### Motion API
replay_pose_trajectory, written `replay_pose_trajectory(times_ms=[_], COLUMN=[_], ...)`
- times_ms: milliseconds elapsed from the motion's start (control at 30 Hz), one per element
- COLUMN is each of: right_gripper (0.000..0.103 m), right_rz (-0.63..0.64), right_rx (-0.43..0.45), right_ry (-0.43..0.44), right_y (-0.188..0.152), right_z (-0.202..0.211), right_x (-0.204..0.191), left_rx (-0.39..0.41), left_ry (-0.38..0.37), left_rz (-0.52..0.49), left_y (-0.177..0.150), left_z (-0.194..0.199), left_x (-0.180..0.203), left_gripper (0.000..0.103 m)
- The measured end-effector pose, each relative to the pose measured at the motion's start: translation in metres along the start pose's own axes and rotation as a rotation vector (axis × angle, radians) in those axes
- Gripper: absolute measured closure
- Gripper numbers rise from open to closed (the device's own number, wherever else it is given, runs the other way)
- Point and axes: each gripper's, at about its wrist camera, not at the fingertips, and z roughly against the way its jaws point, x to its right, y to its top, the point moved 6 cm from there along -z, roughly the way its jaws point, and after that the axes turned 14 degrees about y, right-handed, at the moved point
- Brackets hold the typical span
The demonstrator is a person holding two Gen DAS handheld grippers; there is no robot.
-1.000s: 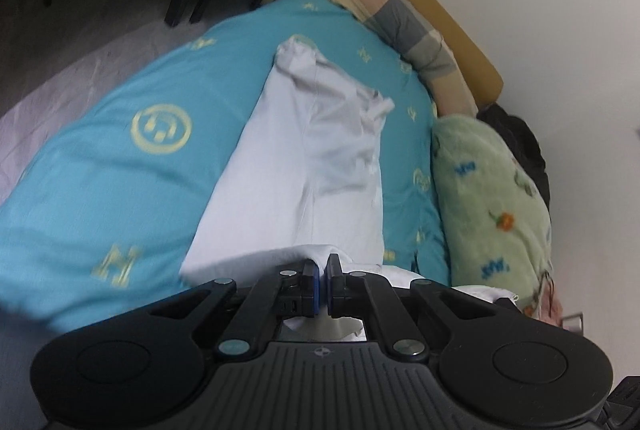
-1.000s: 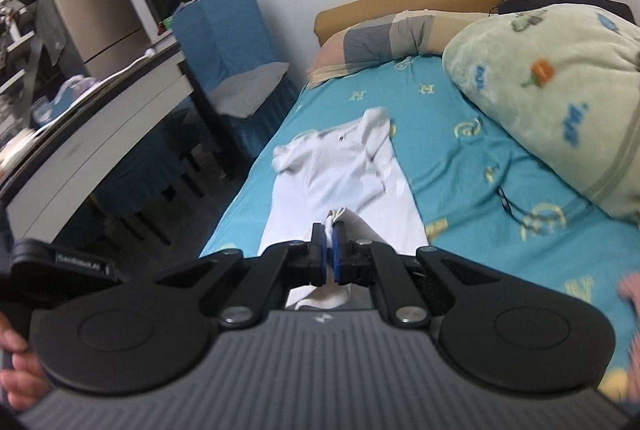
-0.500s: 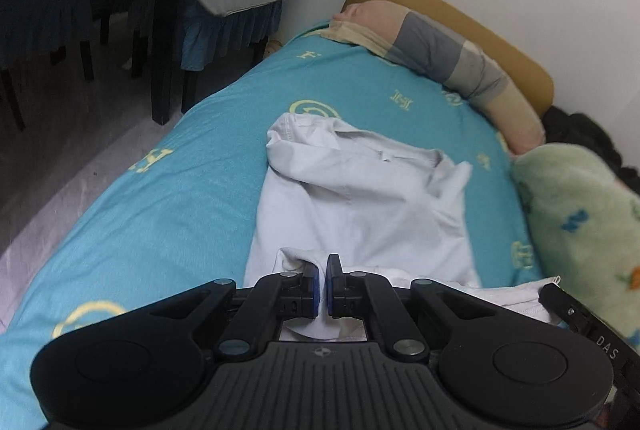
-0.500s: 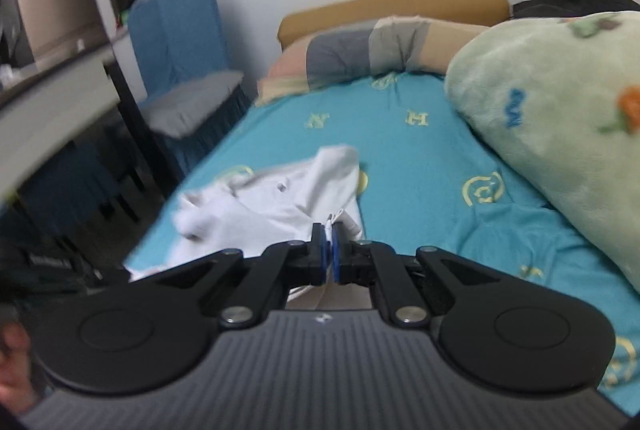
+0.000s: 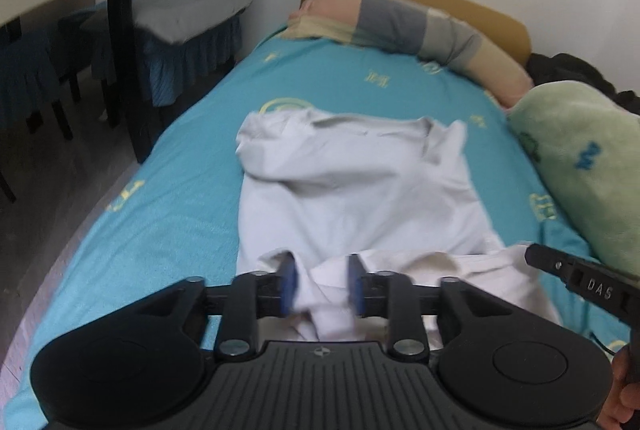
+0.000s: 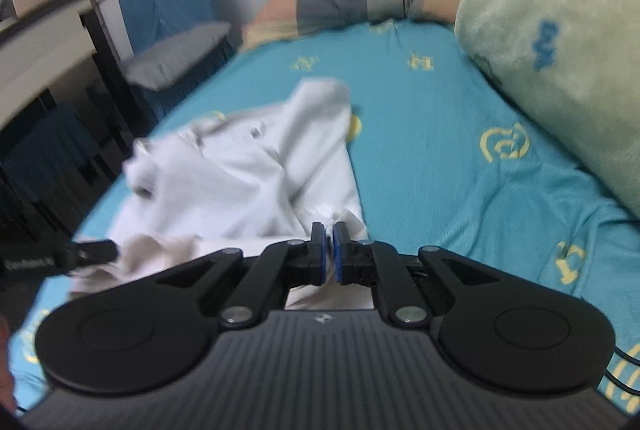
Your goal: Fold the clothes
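White cotton shirt (image 5: 356, 190) lies on the turquoise patterned bed sheet (image 5: 168, 214), mid-bed, sleeves apparently tucked in and the near hem brought up; a further fold looks left. Left hand-held gripper (image 5: 322, 284) is opening, cloth loose between its fingers. Right hand-held gripper (image 6: 330, 250) pinches the hem's right corner, nearly pressed together. Hem beneath both devices is hidden; motion blur smears the collar.
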Motion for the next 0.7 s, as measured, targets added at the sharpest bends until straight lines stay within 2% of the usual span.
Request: replay_pose_trajectory(times_ms=[67,133,200,233,467,633,700], right_gripper=[0.092,0.08,0.029,0.022,0.022,0.022,0.022], right_rz=[-0.007,-0.012,0.004,0.016,0.083,0.119,0.117], right_rx=[0.01,0.042,0.09,0.118,0.188,0.19,0.181], right_ry=[0.006,0.015,0.029,0.036,0.059,0.058,0.07], right_y=[0.007,0.014,0.018,0.019,0.005,-0.019,-0.029], right_z=[0.017,0.038,0.062,0.075,0.147,0.176,0.183], right_x=[-0.007,-0.016,-0.029,-0.035,-0.074,-0.09,-0.093], left_rx=[0.034,0.072,0.111,0.129,0.241,0.338,0.345], left_ry=[0.001,-0.005,-0.014,-0.018,-0.033,0.015,0.017], left_rz=[-0.023,-0.038,-0.037,-0.035,-0.033,-0.071,-0.065], left_y=[0.002,0.003,0.003,0.003,-0.017,-0.048,-0.058], left_z=[0.022,0.045,0.073,0.086,0.17,0.209,0.216], left_x=[0.002,0.004,0.002,0.002,-0.003,0.0,0.001], left_gripper=[0.054,0.043,0.031,0.028,0.011,0.01,0.01])
